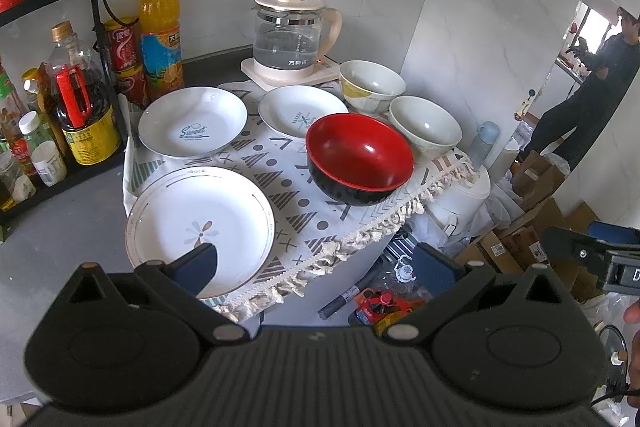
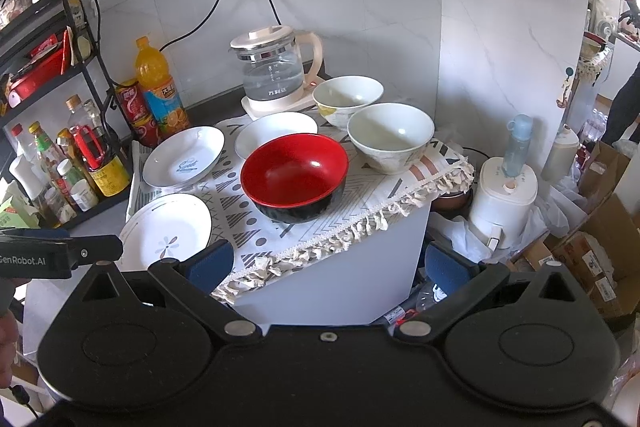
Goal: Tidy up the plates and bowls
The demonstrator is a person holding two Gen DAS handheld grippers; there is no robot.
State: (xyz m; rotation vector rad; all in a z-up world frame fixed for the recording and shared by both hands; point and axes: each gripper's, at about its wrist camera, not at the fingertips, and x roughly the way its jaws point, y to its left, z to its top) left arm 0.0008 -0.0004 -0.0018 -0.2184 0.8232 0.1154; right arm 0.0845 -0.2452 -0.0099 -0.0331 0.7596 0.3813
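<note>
On a patterned cloth (image 1: 288, 183) lie three white plates: a flower plate (image 1: 200, 227) nearest, a "Sweet" plate (image 1: 192, 121) behind it, and a smaller plate (image 1: 300, 109). A red-and-black bowl (image 1: 358, 157) stands at the cloth's front right, with two cream bowls (image 1: 424, 127) (image 1: 372, 85) behind it. The same red bowl (image 2: 294, 175), cream bowls (image 2: 390, 137) (image 2: 346, 99) and flower plate (image 2: 166, 227) show in the right wrist view. My left gripper (image 1: 316, 267) is open and empty, its left finger over the flower plate's near rim. My right gripper (image 2: 330, 263) is open and empty, before the table's front edge.
A glass kettle (image 1: 290, 35) on its base stands at the back. Bottles and cans (image 1: 80, 95) crowd a rack at left. Right of the table are a white appliance (image 2: 502, 199), boxes (image 2: 592, 251) and floor clutter. A person (image 1: 592, 87) stands far right.
</note>
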